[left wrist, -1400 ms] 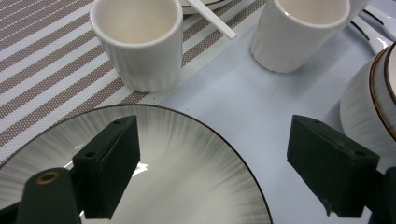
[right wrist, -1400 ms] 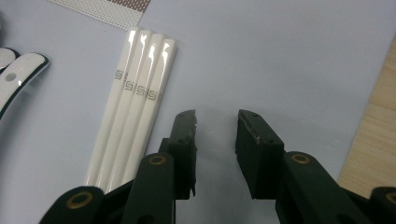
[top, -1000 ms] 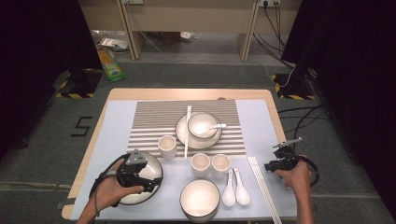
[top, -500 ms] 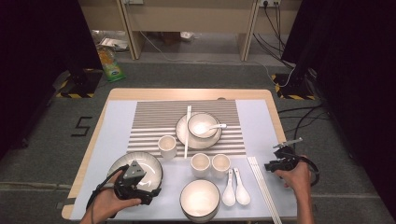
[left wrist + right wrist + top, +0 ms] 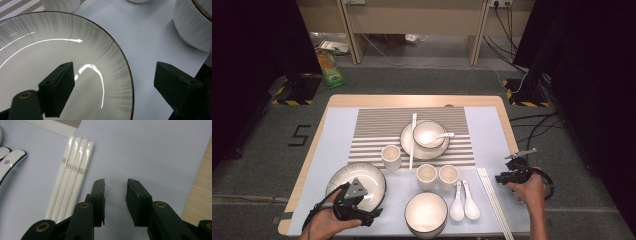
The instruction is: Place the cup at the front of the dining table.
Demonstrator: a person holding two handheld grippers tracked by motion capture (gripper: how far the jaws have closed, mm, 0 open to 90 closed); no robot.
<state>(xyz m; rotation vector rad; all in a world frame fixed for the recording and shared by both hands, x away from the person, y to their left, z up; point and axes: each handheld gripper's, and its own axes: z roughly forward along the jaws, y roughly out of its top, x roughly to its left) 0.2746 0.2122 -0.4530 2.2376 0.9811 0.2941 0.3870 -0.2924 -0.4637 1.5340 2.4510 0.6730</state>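
Table (image 5: 341, 101): wooden top, pale rim showing at far and side edges. Covered by a light blue-grey mat (image 5: 492, 131). On the mat: a brown-striped placemat (image 5: 377, 125) toward the far side; a ribbed plate (image 5: 357, 181) near left; a bowl (image 5: 426, 212); two cups (image 5: 437, 176); two spoons (image 5: 464, 202); white chopsticks (image 5: 493, 206) near right.

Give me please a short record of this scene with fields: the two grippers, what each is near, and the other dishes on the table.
left gripper: open, jaws astride the near rim of the plate, one jaw over its inside, one outside
right gripper: open, holds nothing, over bare mat just right of the chopsticks
chopsticks: four white sticks lying side by side
middle of table: three cups, a bowl, two spoons
far side: small bowl with spoon on a plate
surface: pale blue mat on a wooden table
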